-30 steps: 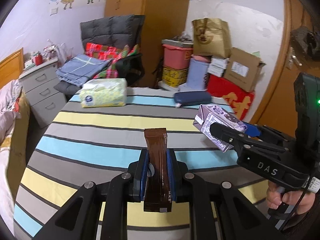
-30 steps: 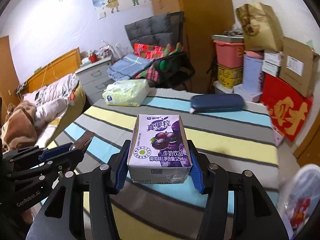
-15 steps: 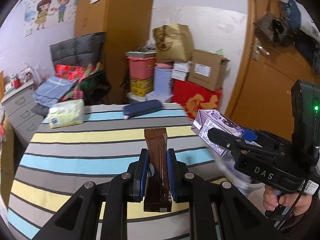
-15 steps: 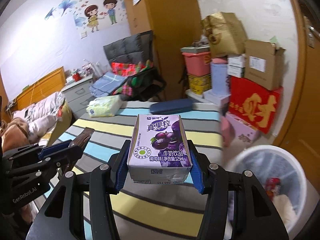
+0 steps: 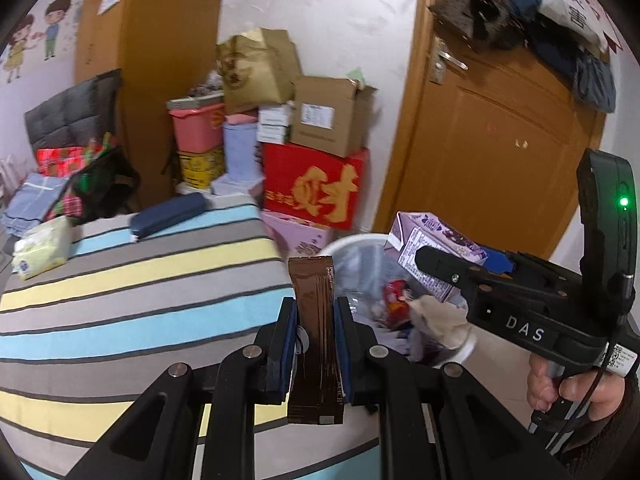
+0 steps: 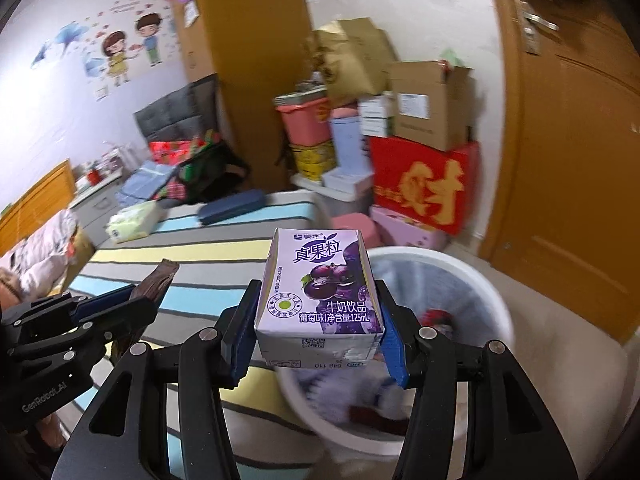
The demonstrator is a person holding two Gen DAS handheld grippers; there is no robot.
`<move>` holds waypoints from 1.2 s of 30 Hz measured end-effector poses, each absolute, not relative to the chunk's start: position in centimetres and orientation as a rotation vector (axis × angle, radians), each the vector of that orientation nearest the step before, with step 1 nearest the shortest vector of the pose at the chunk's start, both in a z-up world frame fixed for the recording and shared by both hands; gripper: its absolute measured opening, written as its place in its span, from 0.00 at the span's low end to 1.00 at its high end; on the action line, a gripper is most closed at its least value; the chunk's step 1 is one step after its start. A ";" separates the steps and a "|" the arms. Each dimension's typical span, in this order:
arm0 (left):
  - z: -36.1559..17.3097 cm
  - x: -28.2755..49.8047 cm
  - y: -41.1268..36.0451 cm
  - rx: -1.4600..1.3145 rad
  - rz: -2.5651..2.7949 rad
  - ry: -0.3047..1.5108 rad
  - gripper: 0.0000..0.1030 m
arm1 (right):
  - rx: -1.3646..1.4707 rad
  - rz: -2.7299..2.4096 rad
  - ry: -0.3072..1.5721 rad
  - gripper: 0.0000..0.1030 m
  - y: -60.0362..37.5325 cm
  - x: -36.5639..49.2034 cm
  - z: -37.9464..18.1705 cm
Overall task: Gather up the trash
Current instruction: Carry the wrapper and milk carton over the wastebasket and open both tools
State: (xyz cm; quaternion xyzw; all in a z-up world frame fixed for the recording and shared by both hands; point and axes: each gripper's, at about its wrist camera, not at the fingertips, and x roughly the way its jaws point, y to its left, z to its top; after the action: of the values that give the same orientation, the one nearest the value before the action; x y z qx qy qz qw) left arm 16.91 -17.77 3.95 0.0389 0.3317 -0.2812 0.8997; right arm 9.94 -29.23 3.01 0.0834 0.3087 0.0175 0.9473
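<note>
Trash is held in both grippers beside the striped tabletop's [image 5: 120,280] right edge, where a white bin [image 6: 476,280] stands on the floor. The left gripper [image 5: 316,344] is clamped on a brown sachet [image 5: 314,320], poised over the bin's near rim. The right gripper [image 6: 316,332] is closed on a purple milk carton [image 6: 320,284], held above the bin's opening. Each piece is best carried fully over the liner before the jaws are parted, and released low, one at a time, so nothing is bounced off the rim or snagged on the other gripper.
</note>
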 end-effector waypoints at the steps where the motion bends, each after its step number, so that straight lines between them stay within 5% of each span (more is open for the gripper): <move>1: 3.8 17.0 -18.3 0.084 -0.590 0.691 0.19 | 0.174 0.021 0.631 0.53 -29.8 9.7 2.9; 21: -0.8 18.4 -27.3 0.183 -0.641 0.766 0.19 | 0.196 -0.141 0.746 0.54 -36.2 9.1 -1.3; 23: -1.0 18.7 -27.4 0.166 -0.644 0.782 0.22 | 0.191 -0.150 0.754 0.54 -36.3 9.3 -1.6; 26: -1.3 18.9 -27.4 0.172 -0.618 0.777 0.46 | 0.185 -0.141 0.775 0.54 -36.5 9.7 -2.0; 36: -0.6 18.7 -26.1 0.144 -0.603 0.754 0.51 | 0.178 -0.153 0.739 0.62 -36.0 9.5 -1.7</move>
State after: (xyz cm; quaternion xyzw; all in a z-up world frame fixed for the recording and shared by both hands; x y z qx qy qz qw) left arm 18.66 -26.14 -0.56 0.0690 0.3621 -0.2897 0.8833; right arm 9.46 -35.99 -1.65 0.0870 0.3603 -0.0746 0.9258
